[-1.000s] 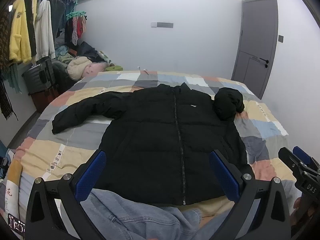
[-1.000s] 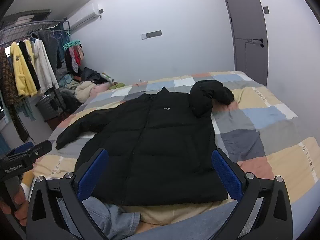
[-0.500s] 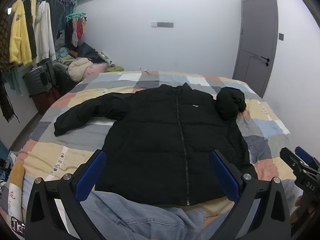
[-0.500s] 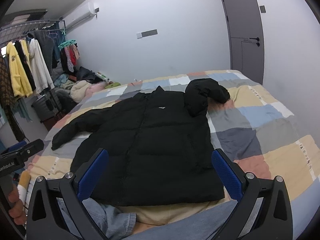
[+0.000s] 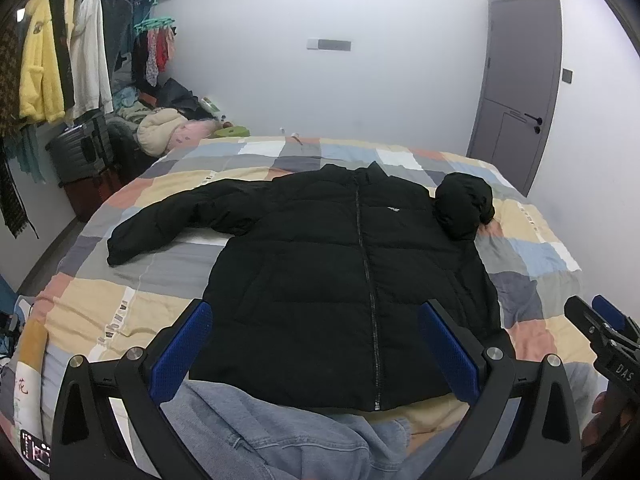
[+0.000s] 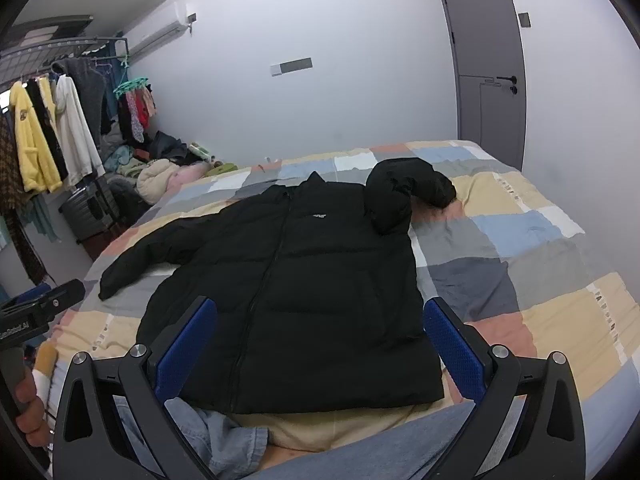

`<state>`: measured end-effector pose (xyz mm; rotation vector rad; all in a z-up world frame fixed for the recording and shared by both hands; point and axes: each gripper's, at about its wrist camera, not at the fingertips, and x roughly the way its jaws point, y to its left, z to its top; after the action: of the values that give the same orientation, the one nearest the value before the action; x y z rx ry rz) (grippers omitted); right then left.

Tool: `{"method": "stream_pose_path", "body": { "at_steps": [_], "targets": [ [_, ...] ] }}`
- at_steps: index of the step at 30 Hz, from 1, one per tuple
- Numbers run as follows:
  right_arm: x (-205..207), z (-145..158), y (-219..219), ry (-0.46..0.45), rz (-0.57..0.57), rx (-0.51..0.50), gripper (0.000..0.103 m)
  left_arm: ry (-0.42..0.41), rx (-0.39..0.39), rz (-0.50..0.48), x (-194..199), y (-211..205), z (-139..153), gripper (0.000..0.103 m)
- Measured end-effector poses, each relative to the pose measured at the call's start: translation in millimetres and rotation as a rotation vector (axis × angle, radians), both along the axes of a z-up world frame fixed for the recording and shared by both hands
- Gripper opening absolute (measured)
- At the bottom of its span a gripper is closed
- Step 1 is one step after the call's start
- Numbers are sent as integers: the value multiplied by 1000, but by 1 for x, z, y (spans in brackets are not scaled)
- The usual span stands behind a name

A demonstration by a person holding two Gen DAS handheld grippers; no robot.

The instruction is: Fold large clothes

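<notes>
Ahead of each wide-open, empty hand-held gripper [image 5: 316, 344] [image 6: 320, 340], black jacket [image 5: 340, 272] lies flat.

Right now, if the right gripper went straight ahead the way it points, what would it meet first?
Most likely the black jacket on the bed: the right gripper is open and aimed over its lower half. Depth is unclear, so it might skim the jeans first.

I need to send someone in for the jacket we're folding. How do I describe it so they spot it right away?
Start at the bed with the patchwork quilt that fills the room. Spread flat across it, front up and zipped, lies the black puffer jacket, one sleeve stretched out toward the clothes rack, the other bunched up by its shoulder. It is the only black garment on the bed; the blue denim garment lies at its hem.
</notes>
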<state>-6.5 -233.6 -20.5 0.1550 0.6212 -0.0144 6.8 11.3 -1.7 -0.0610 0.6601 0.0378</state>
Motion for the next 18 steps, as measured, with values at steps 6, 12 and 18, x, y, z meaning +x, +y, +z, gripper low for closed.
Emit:
{"method": "stream_pose_path", "body": {
  "at_steps": [6,12,18],
  "targets": [
    [1,-2,-2,15,-4,14,103,8,13,-10,5,-1,1,103],
    [2,0,-4,21,-6,14,103,6,9,-18,5,-4,2,103],
    [0,2,-5,19,-2,1,103,6,6,-24,3,-4,3,103]
  ]
}}
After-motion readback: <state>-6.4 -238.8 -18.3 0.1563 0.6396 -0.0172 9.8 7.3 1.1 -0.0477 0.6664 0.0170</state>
